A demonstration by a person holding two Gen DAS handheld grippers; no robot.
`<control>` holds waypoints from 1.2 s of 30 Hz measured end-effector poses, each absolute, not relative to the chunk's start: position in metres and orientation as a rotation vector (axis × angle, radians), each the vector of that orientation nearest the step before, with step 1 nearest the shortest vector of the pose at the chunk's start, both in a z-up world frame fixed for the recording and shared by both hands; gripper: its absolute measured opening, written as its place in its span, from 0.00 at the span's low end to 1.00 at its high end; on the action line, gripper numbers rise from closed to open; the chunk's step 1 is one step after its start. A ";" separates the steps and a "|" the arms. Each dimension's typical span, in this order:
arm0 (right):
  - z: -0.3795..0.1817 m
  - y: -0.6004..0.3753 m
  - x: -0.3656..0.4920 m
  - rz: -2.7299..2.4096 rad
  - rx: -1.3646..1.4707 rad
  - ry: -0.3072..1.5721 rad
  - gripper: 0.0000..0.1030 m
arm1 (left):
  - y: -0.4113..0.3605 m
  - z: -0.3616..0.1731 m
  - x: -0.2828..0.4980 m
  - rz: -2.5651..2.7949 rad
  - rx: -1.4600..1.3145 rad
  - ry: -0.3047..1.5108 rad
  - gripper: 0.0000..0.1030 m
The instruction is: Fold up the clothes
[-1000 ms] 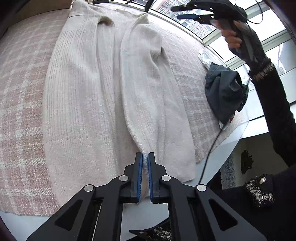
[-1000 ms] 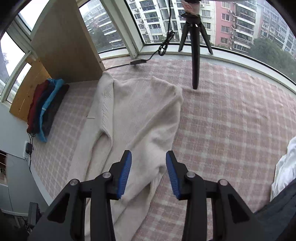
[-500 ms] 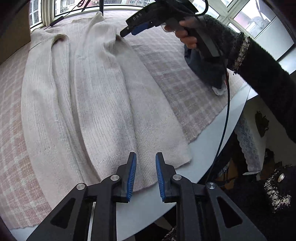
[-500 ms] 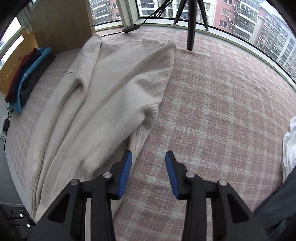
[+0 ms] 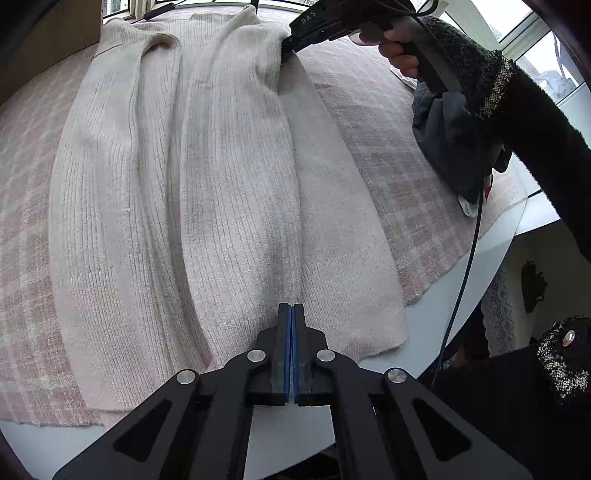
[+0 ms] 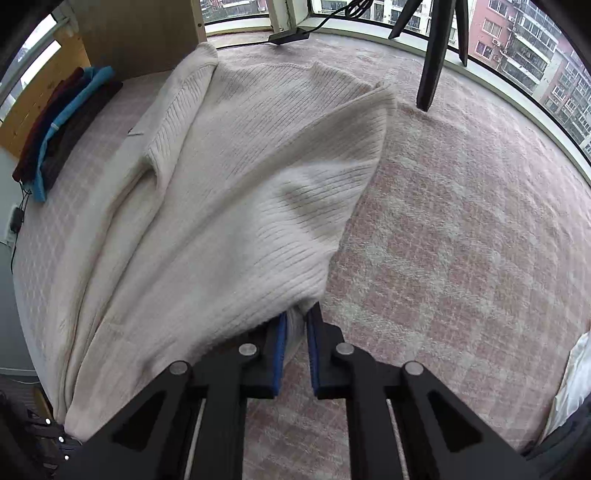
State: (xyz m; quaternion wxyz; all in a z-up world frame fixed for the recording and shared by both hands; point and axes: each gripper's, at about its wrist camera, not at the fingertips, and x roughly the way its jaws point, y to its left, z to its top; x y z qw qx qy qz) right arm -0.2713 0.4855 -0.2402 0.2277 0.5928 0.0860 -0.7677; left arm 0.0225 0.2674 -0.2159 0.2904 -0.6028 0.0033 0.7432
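A cream ribbed sweater [image 5: 229, 177] lies lengthwise on a pink plaid cloth [image 5: 406, 155], one side folded over its middle. My left gripper [image 5: 291, 308] is shut at the near end of that fold's edge, close to the hem, and seems to pinch the knit. At the far end a hand holds my right gripper [image 5: 286, 44] against the raised knit. In the right wrist view the right gripper [image 6: 295, 325] is shut on a bunched edge of the sweater [image 6: 240, 192], which rises slightly off the cloth.
A dark grey garment [image 5: 450, 147] lies at the right table edge [image 5: 517, 236], with white cloth [image 6: 576, 369] beside it. Folded clothes [image 6: 62, 122] are stacked far left by a wooden box [image 6: 140, 33]. A tripod leg [image 6: 432, 55] stands behind the sweater.
My left gripper, open half a second ago, has shut at the sweater's lower fold edge. My right gripper has come down from above the table and shut on the sweater's side edge.
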 end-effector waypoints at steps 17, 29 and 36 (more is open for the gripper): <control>-0.196 0.526 -0.257 -2.189 1.533 -0.043 0.39 | 0.285 -0.205 0.050 2.008 -1.566 0.303 0.17; -0.255 0.497 -0.281 -2.073 1.693 -0.315 0.21 | 0.278 -0.221 0.039 1.976 -1.588 0.319 0.03; -0.230 0.514 -0.296 -2.143 1.631 -0.282 0.08 | 0.297 -0.212 0.040 1.922 -1.553 0.229 0.03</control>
